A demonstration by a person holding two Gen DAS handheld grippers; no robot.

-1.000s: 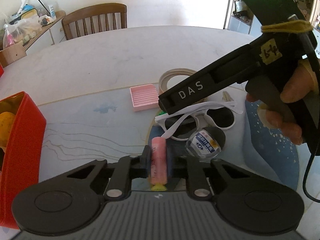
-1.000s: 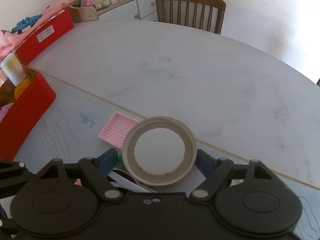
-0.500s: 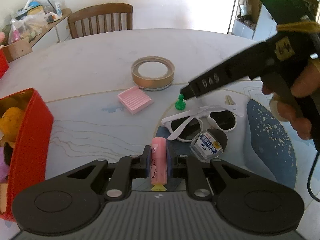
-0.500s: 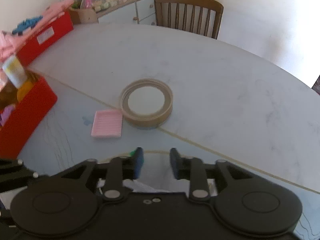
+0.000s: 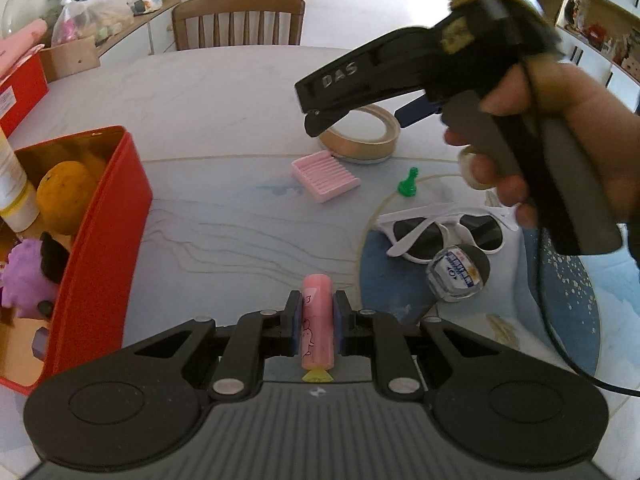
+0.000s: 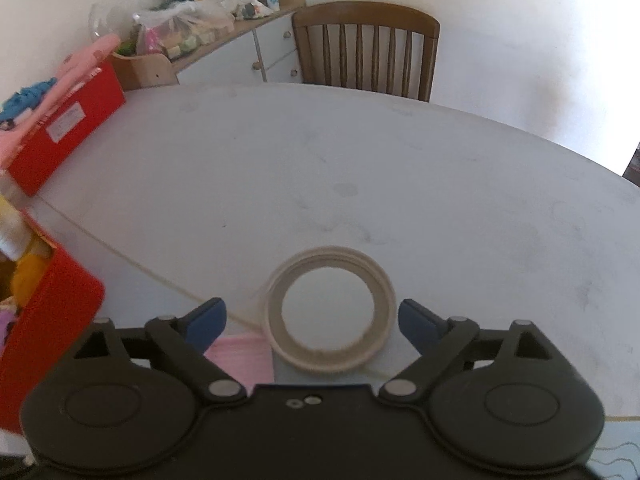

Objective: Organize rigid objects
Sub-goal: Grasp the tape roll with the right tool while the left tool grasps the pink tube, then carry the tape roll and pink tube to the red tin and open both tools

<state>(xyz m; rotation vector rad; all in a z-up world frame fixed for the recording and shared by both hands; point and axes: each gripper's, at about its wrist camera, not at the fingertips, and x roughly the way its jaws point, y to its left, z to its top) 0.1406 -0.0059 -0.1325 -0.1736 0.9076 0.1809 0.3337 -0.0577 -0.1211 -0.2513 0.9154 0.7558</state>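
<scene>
My left gripper (image 5: pixel 316 320) is shut on a small pink tube (image 5: pixel 317 322) with a cartoon print, held above the table. My right gripper (image 6: pixel 312 320) is open and empty, its blue fingertips (image 6: pixel 208 314) on either side of a beige tape roll (image 6: pixel 330 314) that lies flat on the table below. From the left wrist view the right gripper (image 5: pixel 360 92) hovers over the same tape roll (image 5: pixel 360 136). A pink ridged soap dish (image 5: pixel 325 175), a green pawn (image 5: pixel 408 187), white sunglasses (image 5: pixel 444 232) and a small round container (image 5: pixel 456 276) lie on the table.
A red bin (image 5: pixel 100 240) at the left holds an orange, a white bottle and a purple plush toy. A second red box (image 6: pixel 68 128) stands at the far left. A wooden chair (image 6: pixel 366 52) and a cluttered sideboard (image 6: pixel 224 20) stand behind the table.
My right gripper let go of the tape roll, shut, then opened again and came back over the roll. My left gripper has kept hold of the pink tube and turned leftward.
</scene>
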